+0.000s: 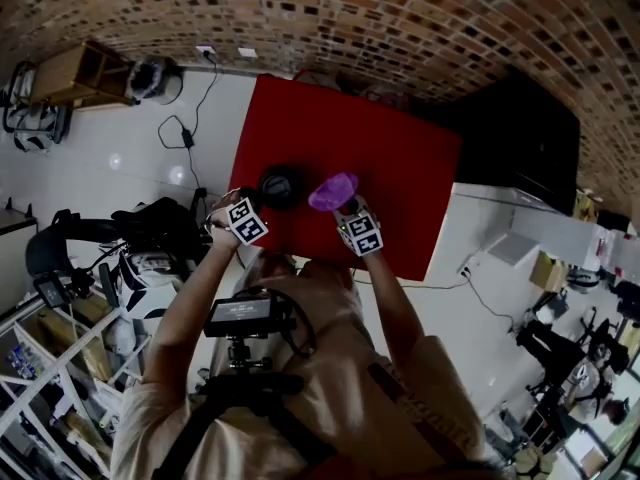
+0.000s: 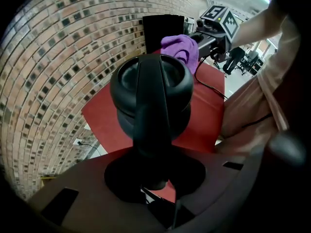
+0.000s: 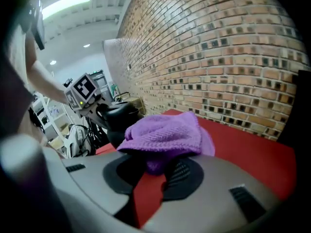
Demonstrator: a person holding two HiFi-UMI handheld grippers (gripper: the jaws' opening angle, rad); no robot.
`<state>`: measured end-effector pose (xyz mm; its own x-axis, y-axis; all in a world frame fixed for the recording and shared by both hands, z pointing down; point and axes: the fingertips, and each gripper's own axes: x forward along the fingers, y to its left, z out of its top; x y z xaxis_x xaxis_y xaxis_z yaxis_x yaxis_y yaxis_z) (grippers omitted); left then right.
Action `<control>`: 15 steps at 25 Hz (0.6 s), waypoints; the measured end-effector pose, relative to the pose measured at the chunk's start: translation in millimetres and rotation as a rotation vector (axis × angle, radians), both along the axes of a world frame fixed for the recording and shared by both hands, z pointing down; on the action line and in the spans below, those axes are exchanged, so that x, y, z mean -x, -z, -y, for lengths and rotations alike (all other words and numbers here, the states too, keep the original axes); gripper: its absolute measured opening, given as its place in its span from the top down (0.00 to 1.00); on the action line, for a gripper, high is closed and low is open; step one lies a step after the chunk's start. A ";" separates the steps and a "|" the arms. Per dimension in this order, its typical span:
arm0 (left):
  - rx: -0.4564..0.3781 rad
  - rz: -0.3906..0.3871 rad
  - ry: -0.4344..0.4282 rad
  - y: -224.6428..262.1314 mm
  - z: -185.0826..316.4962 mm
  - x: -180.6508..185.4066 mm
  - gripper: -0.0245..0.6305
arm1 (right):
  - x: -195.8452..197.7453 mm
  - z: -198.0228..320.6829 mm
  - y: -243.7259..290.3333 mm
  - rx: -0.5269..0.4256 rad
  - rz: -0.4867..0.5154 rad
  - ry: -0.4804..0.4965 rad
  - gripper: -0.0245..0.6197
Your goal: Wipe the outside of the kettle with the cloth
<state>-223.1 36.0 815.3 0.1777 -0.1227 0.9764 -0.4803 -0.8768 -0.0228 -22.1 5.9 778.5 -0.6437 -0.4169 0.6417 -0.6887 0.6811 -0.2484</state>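
Note:
A black kettle point(image 1: 280, 185) stands on the red table point(image 1: 400, 178). My left gripper point(image 1: 264, 201) comes at it from the left. In the left gripper view the kettle point(image 2: 150, 89) fills the middle, and its curved handle point(image 2: 151, 130) runs down between the jaws of the left gripper point(image 2: 153, 173), which is shut on it. My right gripper point(image 1: 345, 208) is held just right of the kettle, shut on a bunched purple cloth point(image 1: 333, 190). In the right gripper view the cloth point(image 3: 165, 132) hangs over the right gripper point(image 3: 155, 166), apart from the kettle point(image 3: 119, 114).
A brick wall point(image 1: 400, 28) runs behind the table. A black cabinet point(image 1: 525, 138) stands at the table's right end. A cable point(image 1: 185, 133) lies on the white floor to the left. Shelves and equipment point(image 1: 60, 298) crowd the lower left.

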 end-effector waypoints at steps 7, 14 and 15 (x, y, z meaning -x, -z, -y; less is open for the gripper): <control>-0.067 -0.168 0.108 3.1 -9.5 5.3 0.63 | 7.7 -39.3 24.7 -0.020 -0.006 0.017 0.80; -0.145 -0.295 0.217 12.1 -13.6 18.8 0.61 | 2.6 -60.9 21.0 0.012 0.025 -0.085 0.80; -0.139 -0.297 0.209 11.8 -14.9 18.7 0.61 | 3.9 -64.4 19.4 0.016 0.027 -0.093 0.80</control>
